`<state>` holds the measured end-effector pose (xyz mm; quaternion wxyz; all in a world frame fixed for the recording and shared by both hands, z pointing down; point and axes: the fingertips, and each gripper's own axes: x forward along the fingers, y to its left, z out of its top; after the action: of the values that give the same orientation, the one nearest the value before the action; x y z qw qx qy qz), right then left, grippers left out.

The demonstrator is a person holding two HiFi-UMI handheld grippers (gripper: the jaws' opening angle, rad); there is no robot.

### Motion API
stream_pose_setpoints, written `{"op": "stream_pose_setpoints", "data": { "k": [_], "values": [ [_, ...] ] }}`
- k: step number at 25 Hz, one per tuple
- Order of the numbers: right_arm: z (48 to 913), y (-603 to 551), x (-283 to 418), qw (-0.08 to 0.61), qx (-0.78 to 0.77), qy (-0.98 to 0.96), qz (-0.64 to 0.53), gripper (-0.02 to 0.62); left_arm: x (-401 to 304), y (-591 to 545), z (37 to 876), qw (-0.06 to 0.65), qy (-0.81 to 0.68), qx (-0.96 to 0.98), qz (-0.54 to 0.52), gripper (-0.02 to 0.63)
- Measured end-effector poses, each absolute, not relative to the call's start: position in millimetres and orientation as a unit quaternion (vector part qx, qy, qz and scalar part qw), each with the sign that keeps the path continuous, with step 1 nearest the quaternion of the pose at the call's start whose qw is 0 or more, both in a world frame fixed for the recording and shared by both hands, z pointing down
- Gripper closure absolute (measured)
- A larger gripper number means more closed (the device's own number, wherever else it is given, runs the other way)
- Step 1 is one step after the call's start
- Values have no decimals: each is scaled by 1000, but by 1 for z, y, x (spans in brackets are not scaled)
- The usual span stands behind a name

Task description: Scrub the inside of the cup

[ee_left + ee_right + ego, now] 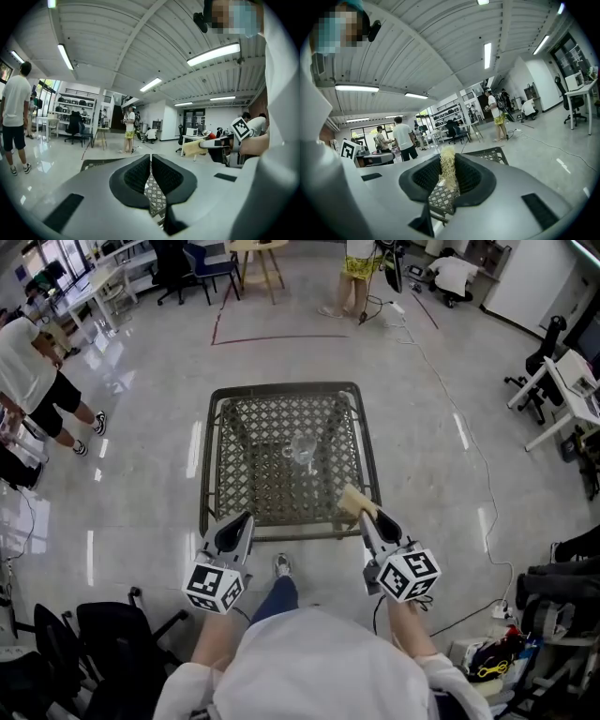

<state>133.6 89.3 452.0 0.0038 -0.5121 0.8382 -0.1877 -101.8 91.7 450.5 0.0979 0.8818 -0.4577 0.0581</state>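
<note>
A clear glass cup (302, 448) stands near the middle of a metal mesh table (216, 465) in the head view. My left gripper (245, 518) hovers at the table's near left edge, shut with nothing in it; its pads meet in the left gripper view (150, 161). At the near right edge, my right gripper (365, 516) is shut on a tan fibrous scrubber (352, 500). The scrubber (447, 168) sticks up between the pads in the right gripper view. Both grippers are well short of the cup. Neither gripper view shows the cup.
People stand at the left (28, 371) and the far side (358, 268). Black chairs (103, 634) sit at my near left, with bags and cables (497, 652) at my near right. A floor cable (459, 427) runs along the table's right side. Desks (572, 390) line the right wall.
</note>
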Motion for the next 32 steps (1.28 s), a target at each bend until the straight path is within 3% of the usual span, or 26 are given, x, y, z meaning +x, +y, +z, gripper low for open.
{"op": "stream_pose_setpoints", "data": {
  "k": [16, 32],
  "values": [
    [443, -2, 91, 12, -551, 815, -181, 500, -143, -11, 450, 92, -410, 905, 63, 568],
    [449, -42, 124, 11, -552, 811, -193, 500, -90, -54, 461, 98, -395, 910, 73, 568]
  ]
}}
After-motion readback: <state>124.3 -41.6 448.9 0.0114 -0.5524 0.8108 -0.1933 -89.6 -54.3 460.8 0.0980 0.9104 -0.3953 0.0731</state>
